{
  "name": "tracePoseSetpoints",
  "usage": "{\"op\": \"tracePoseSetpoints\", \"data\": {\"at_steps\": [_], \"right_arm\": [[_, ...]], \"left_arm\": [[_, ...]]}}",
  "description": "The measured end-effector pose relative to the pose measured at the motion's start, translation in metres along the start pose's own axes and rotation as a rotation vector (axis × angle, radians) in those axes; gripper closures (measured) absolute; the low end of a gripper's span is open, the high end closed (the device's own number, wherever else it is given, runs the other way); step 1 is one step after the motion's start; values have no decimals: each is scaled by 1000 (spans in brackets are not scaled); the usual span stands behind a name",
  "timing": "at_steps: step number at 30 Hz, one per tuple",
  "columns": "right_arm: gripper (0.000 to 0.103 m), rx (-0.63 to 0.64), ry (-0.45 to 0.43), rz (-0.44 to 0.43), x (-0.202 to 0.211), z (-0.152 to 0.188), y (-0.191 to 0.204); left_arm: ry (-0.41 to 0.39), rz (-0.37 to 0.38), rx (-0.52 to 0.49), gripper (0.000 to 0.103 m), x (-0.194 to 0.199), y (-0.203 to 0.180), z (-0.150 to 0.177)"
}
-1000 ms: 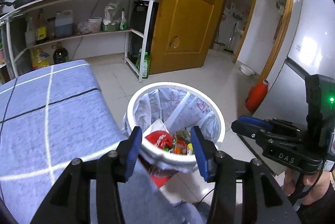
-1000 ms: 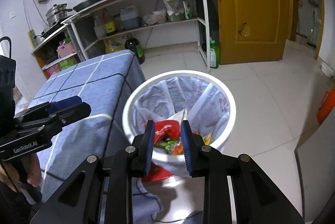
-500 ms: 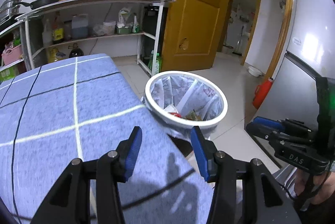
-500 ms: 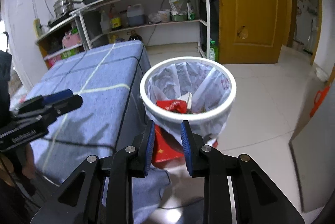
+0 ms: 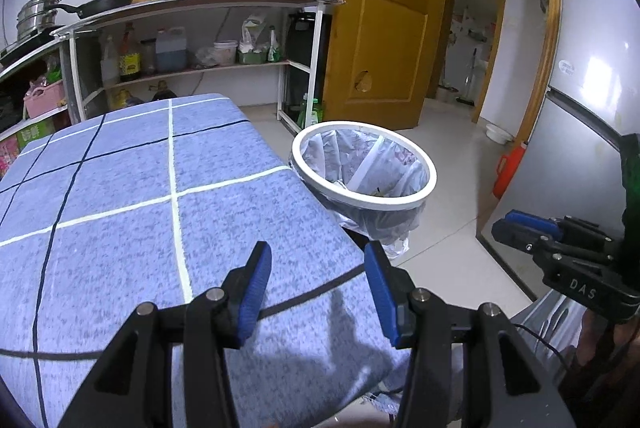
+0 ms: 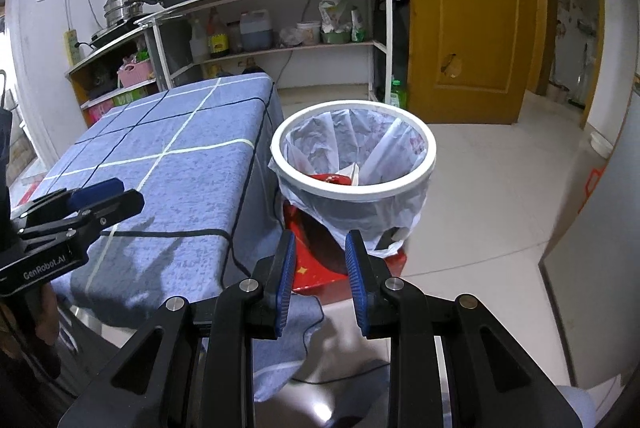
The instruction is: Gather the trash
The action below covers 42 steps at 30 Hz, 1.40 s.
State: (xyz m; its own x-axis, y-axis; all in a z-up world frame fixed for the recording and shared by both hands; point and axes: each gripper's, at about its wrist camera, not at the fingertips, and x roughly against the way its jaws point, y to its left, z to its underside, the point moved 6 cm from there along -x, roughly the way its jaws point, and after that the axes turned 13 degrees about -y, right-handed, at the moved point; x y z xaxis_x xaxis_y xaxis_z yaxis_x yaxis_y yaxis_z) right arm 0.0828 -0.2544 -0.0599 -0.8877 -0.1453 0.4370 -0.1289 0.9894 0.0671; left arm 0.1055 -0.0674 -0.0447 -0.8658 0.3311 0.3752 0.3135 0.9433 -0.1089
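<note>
Through my left wrist camera, my left gripper (image 5: 316, 284) hangs over the near right corner of the table (image 5: 120, 196) with its blue pads spread wide and nothing between them. The blue checked cloth under me shows no scrap of trash anywhere I can see. The trash bin (image 5: 364, 164), white-rimmed and lined with a thin bag, stands on the floor just beyond the table's right edge. From this angle I glimpse only a speck of something at the bottom of the liner. My right gripper (image 5: 520, 224) shows at the right edge of this view, off the table, but I cannot tell from here how its fingers stand.

Through my right wrist camera, my right gripper (image 6: 320, 268) is held above the floor beside the table's right edge, pointing at the bin (image 6: 352, 148). Its pads stand a modest gap apart and hold nothing. Inside the liner I see a red wrapper (image 6: 328, 179) and a pale piece of paper, so the collected trash is lying in the bin. The bin seems to sit on something red (image 6: 316, 252) at its foot. My left gripper (image 6: 92, 196) reaches in from the left over the cloth.

I judge the collecting to be finished or nearly so, with both of my grippers empty. My next move calls for a look over the table and floor for any leftover piece; if none turns up, I simply draw clear.
</note>
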Motion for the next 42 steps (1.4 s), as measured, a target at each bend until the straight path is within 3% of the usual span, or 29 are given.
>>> {"op": "tracePoseSetpoints", "data": {"at_steps": [19,42], "right_arm": [[77,25,-39,-8,14,-3,8],[77,37,-45,-16,15,-4,15]], "left_arm": [[-40,-55,6,53,21,1,2],[-41,-59,10,53,23,0,2]]}}
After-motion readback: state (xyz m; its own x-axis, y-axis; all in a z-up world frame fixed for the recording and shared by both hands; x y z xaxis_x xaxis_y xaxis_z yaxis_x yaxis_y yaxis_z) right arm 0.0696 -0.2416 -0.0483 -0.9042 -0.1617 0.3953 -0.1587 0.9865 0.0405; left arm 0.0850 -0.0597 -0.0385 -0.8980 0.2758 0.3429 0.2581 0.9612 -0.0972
